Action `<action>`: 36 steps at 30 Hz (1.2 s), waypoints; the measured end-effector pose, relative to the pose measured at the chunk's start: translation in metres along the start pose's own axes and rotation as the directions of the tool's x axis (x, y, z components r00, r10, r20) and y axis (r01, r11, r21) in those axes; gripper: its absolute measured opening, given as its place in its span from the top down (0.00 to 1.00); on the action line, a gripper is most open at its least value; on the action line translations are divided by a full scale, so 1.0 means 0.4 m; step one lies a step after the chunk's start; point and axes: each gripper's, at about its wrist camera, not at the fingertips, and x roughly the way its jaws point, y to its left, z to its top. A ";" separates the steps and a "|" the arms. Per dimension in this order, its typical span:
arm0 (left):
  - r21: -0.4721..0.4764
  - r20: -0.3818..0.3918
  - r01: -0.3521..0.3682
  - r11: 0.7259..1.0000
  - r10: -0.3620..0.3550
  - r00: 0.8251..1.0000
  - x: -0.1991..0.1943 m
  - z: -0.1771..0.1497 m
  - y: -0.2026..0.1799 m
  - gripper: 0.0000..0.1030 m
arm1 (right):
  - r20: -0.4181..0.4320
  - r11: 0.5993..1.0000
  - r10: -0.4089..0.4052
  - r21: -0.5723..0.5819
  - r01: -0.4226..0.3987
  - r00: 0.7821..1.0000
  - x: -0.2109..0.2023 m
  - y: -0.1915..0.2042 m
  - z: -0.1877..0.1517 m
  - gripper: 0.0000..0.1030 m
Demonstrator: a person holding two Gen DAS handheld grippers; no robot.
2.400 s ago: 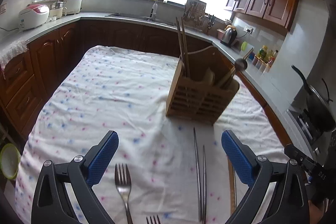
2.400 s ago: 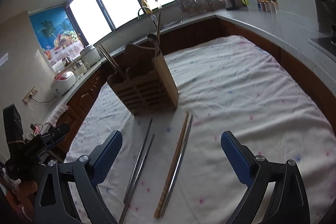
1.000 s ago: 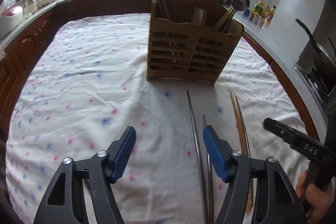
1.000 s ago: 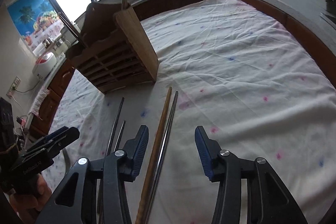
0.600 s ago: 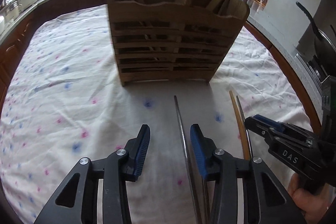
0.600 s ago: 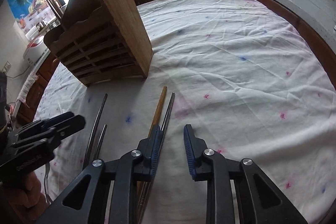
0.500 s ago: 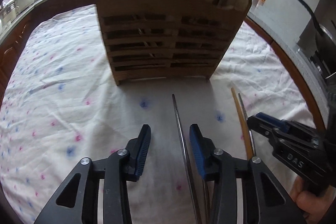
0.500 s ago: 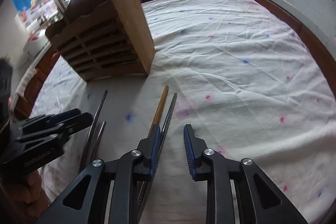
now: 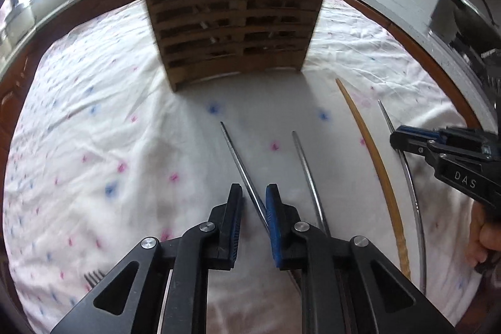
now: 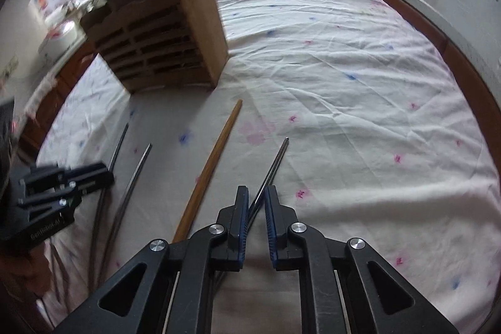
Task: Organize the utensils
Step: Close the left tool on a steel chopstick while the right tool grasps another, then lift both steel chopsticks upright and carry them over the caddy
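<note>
White dotted cloth covers the surface (image 9: 94,121); the wooden caddy (image 9: 231,24) stands at upper centre. Each steel chopstick is thin, stiff, light and probably slippery, best pinched near its thick end. Left hand-held gripper (image 9: 253,202) pinches one (image 9: 238,158); right hand-held gripper (image 10: 256,202) nips another (image 10: 272,168), lower centre.

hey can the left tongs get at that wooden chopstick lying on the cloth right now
Probably not directly. The left tongs already straddle a metal chopstick, and a second metal chopstick lies between them and the wooden chopstick. The right tongs sit closer.
</note>
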 end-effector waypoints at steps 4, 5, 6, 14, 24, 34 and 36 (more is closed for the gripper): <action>-0.057 -0.003 0.009 0.998 -0.009 1.000 0.017 0.015 0.012 0.85 | 0.030 0.999 -0.006 0.041 0.004 1.000 0.007 0.006 0.000 0.87; -0.064 -0.005 0.004 0.998 -0.004 1.000 0.021 0.019 0.009 0.85 | 0.041 0.999 -0.009 0.048 0.007 0.999 0.008 0.008 -0.003 0.87; -0.068 -0.004 0.001 0.998 -0.001 1.000 0.021 0.021 0.009 0.85 | 0.050 0.999 -0.013 0.047 0.011 0.999 0.008 0.009 -0.006 0.87; -0.022 0.032 -0.037 0.999 0.037 0.999 0.022 0.017 -0.037 0.94 | 0.108 0.999 -0.030 0.044 0.025 0.994 0.004 0.014 -0.022 0.92; 0.037 -0.017 -0.017 0.999 0.018 1.000 0.024 0.030 -0.057 0.93 | 0.088 0.998 0.013 0.056 -0.018 0.996 0.008 0.005 -0.016 0.93; 0.078 0.001 -0.053 0.996 0.053 0.999 0.025 0.033 -0.078 0.97 | 0.083 0.993 0.065 0.090 -0.073 0.994 0.004 -0.009 -0.011 0.95; 0.067 0.013 -0.050 0.997 0.050 0.999 0.007 0.027 -0.071 0.97 | 0.103 0.993 0.071 0.089 -0.081 0.992 -0.016 -0.006 -0.011 0.95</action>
